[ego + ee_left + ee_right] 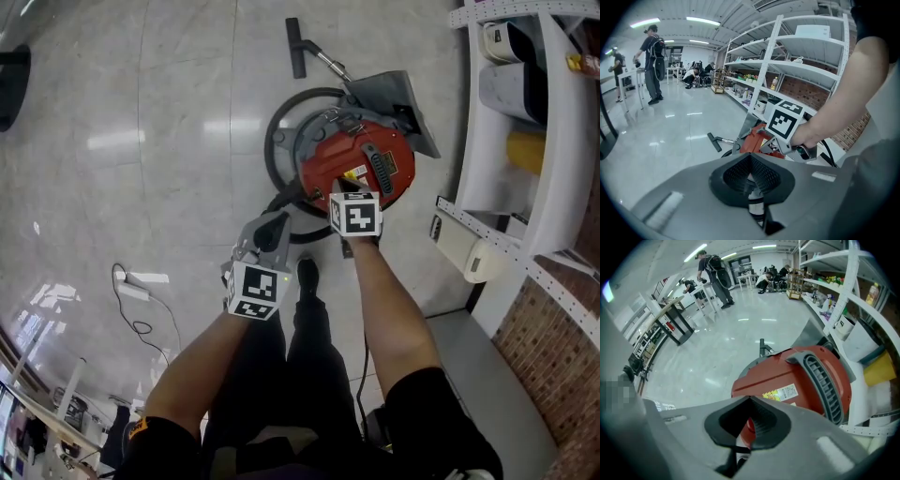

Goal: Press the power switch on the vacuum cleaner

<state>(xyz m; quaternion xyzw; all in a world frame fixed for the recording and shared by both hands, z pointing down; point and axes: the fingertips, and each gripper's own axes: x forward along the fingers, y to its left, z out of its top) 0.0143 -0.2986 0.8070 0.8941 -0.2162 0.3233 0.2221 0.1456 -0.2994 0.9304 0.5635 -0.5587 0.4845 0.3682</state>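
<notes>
A glossy pale floor [141, 141] in a workshop lined with white shelving [553, 141], where 1 person stands over a red vacuum cleaner [356, 169] with 2 hand-held tools. The canister sits on the floor just beside the shelving, its dark hose [281, 141] looped round it and its floor nozzle [295, 47] lying beyond.

The right claw [350, 187] reaches down to the near edge of the red lid, its jaws clenched together on nothing, tips meeting over the red shell beside the black vent grille [825, 380]. Whether the tips touch the lid cannot be told. The left claw [273, 225] hangs apart from the machine, above the floor near the hose, also clenched and empty. Other people [712, 268] work at benches far across the room.

The switch itself cannot be made out in these views, and that looks like the main risk: a press aimed by guess could land on the grille or the yellow label [354, 173] and do nothing. The lid curves away at its rim, so narrow closed tips may skid off it. A push that is angled and not straight down could also shove the canister across the slick floor toward the shelving.
</notes>
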